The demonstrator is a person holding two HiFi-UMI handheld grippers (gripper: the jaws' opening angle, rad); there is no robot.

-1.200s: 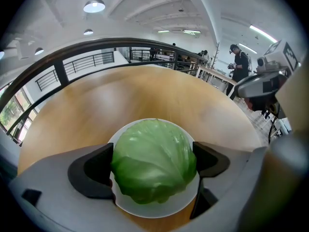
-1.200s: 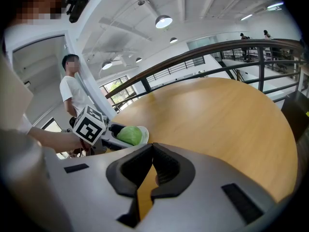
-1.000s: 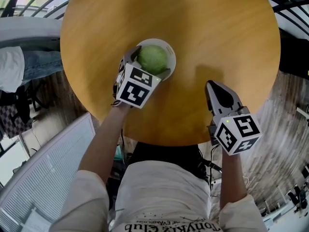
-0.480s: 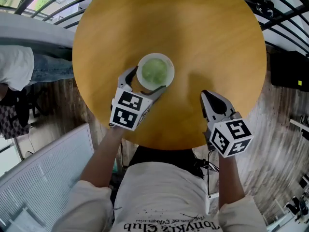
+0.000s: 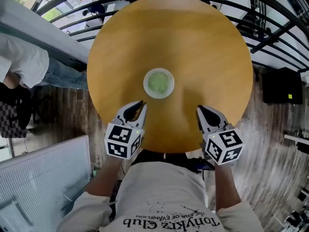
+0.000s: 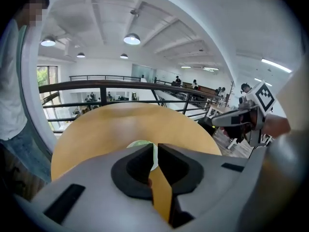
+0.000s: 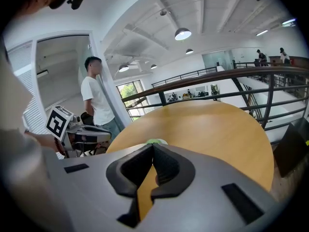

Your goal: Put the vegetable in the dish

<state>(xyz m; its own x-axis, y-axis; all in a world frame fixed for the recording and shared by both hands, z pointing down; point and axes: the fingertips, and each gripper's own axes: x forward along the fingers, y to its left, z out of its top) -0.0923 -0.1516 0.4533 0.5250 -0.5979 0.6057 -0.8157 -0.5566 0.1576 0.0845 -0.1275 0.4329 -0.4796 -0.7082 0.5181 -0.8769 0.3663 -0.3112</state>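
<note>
A round green vegetable lies in the small white dish at the middle of the round wooden table. My left gripper hovers at the table's near edge, short of the dish and to its left. Its jaws are closing and nearly meet, with nothing between them; a sliver of the dish shows past its tips. My right gripper is at the near edge to the dish's right, shut and empty. The vegetable peeks just above its tips.
A black metal railing curves round the table's far side. A person in a white shirt stands at the left, beyond the table. A white slatted panel is at the lower left. The table's near edge is close to my body.
My left gripper has drawn back from the dish to the table's near edge and its jaws have come together. The vegetable stays in the dish. The head view has pulled back.
</note>
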